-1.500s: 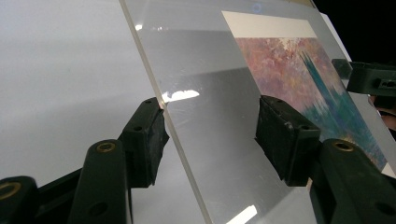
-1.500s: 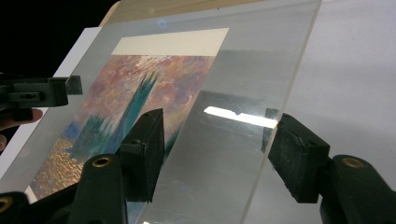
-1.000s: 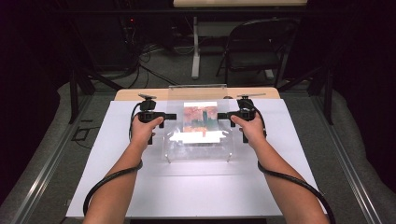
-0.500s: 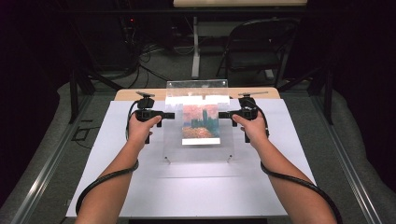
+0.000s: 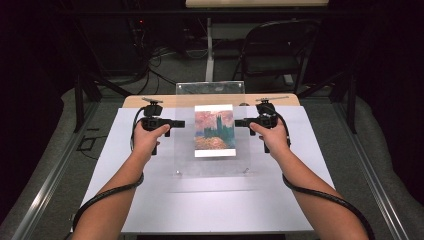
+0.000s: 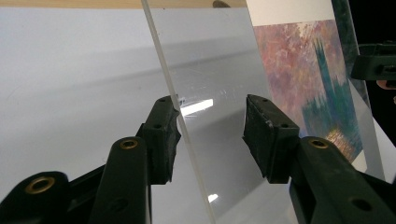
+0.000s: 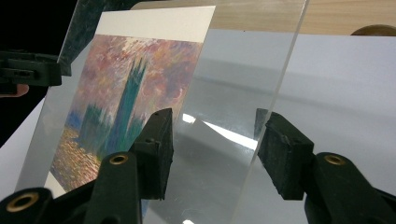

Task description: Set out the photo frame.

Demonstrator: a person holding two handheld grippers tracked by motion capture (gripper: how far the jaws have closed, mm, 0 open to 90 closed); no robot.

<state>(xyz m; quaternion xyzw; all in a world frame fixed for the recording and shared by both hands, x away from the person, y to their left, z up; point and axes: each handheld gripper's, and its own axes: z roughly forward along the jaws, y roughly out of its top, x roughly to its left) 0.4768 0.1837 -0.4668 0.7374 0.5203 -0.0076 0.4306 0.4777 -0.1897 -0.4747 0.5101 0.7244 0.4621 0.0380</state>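
Note:
A clear acrylic panel [image 5: 212, 160] with a painted print [image 5: 215, 130] of towers under a pink sky stands tilted, far edge raised, near edge low on the white table. My left gripper [image 5: 181, 123] is at its left edge and my right gripper [image 5: 237, 122] at its right edge. In the left gripper view the panel's edge [image 6: 180, 121] runs between the jaws of the left gripper [image 6: 212, 123] and leans on the left pad [image 6: 163, 135]. In the right gripper view the edge [image 7: 261, 135] meets the right pad [image 7: 280, 154] of the right gripper [image 7: 215, 140]. Both pairs of jaws have just been closing, still wider than the sheet.
The white table top [image 5: 210, 205] carries a wooden board [image 5: 150, 101] along its far edge. A folding chair [image 5: 280, 50] and floor cables [image 5: 160, 65] lie beyond. Metal rails [image 5: 55, 175] run along both sides of the table. Each gripper's black cable [image 5: 110, 195] trails under its forearm.
The panel has swung from lying nearly flat to tilted up, far edge rising. Both hands have lifted slightly with it. The bright glare across the print has gone.

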